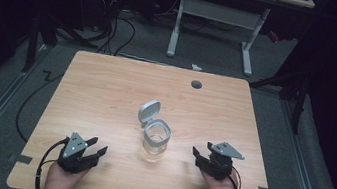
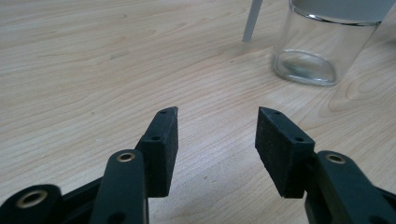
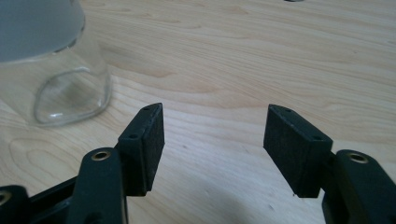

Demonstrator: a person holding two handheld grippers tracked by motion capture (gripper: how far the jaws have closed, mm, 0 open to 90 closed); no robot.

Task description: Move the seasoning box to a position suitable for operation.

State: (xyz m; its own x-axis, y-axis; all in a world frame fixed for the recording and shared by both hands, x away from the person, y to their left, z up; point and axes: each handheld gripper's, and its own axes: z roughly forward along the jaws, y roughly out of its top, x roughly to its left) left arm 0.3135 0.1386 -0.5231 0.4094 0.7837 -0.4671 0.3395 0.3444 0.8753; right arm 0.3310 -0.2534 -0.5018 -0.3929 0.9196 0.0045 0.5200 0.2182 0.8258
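Mostly bare wooden table, dark room

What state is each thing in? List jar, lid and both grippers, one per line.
Jar: upright on the table, open, looks empty.
Lid: flipped up behind the jar's mouth.
Left gripper: open, holding nothing, left of the jar.
Right gripper: open, holding nothing, right of the jar.
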